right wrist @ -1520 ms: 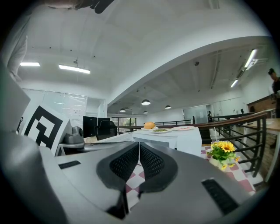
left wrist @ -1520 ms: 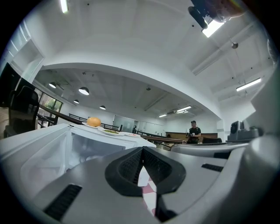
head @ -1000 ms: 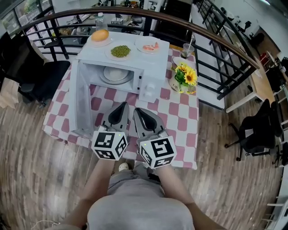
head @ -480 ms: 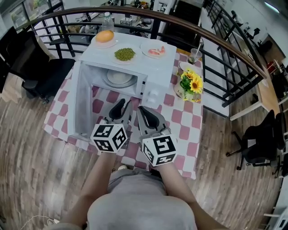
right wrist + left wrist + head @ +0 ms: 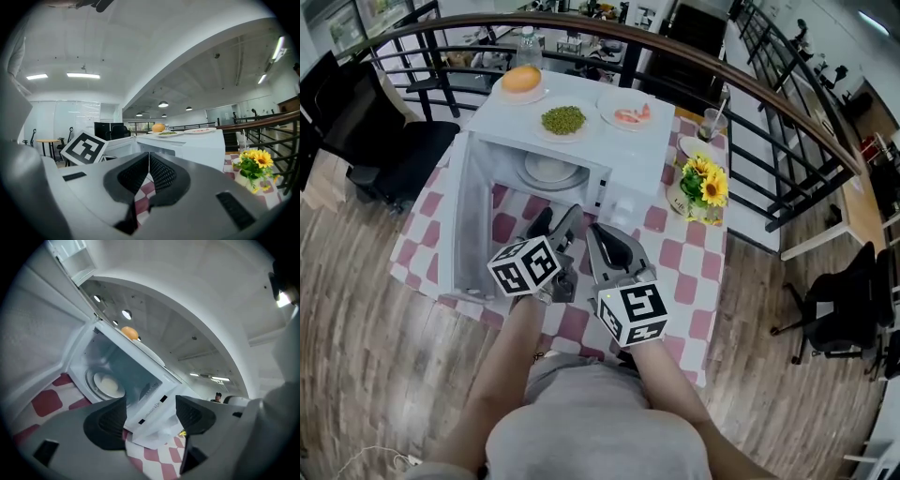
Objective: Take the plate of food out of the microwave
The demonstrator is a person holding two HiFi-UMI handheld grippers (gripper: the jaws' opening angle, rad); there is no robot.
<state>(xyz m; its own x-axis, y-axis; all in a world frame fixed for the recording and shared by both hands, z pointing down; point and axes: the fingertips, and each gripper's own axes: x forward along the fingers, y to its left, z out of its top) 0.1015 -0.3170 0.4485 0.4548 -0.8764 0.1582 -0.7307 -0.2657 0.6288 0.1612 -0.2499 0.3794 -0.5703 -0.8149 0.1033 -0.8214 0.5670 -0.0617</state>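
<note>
The door (image 5: 472, 220) of the microwave (image 5: 623, 164) hangs wide open on the microwave's left side, leaving its cavity clear to reach into. Inside the microwave, on the round turntable, sits the plate of food (image 5: 551, 169), something pale heaped on it; it has not been lifted, so the job is at its start. On the microwave's roof three other dishes are parked out of the way: an orange bun (image 5: 521, 80) at the back left, green peas (image 5: 563, 119) in the middle, and pink shrimp (image 5: 630, 112) to the right.

Just in front of the microwave's opening, the person's left gripper (image 5: 556, 223) points nearly level at the cavity. Its jaws have just been opening and now stand wide apart with nothing between them, which I take as making ready to close over the plate's rim. It is tilted to one side, so it probably needs levelling before it goes in.

Beside it, in front of the microwave's control panel, the right gripper (image 5: 598, 234) is clenched, pads together on nothing; it looks to be merely waiting, perhaps to steady the plate later.

To the right of the microwave a pot of sunflowers (image 5: 705, 183) stands on the checked tablecloth (image 5: 680, 267), close enough to mind when the plate comes out.
</note>
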